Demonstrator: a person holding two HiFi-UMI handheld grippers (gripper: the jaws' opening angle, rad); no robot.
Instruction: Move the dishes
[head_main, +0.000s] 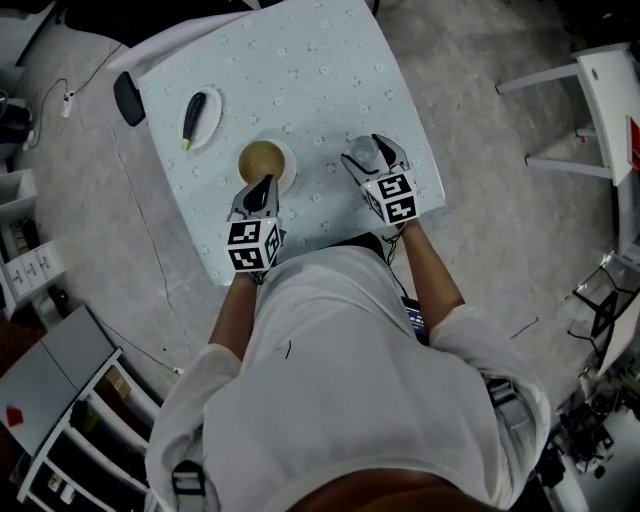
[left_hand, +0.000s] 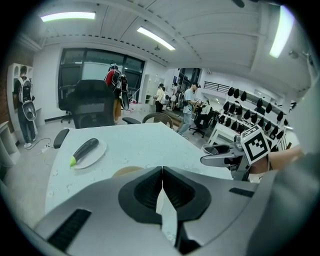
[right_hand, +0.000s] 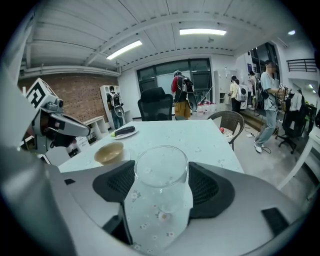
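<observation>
On the light, flower-printed table (head_main: 320, 70) stands a brown bowl (head_main: 262, 160), with a white plate (head_main: 207, 128) carrying a dark eggplant (head_main: 193, 115) to its far left. My left gripper (head_main: 262, 190) is at the bowl's near rim with its jaws shut and nothing between them; in the left gripper view the gripper (left_hand: 161, 175) half hides the bowl (left_hand: 125, 171). My right gripper (head_main: 372, 158) is shut on a clear glass (head_main: 362, 152) to the right of the bowl. In the right gripper view the glass (right_hand: 161, 175) fills the gap between both pads.
A black flat object (head_main: 129, 98) lies at the table's left corner. A black office chair (left_hand: 92, 107) and a wicker chair (right_hand: 227, 122) stand at the far side. A white table (head_main: 610, 90) is off to the right, shelving (head_main: 60, 420) at lower left. People stand in the background.
</observation>
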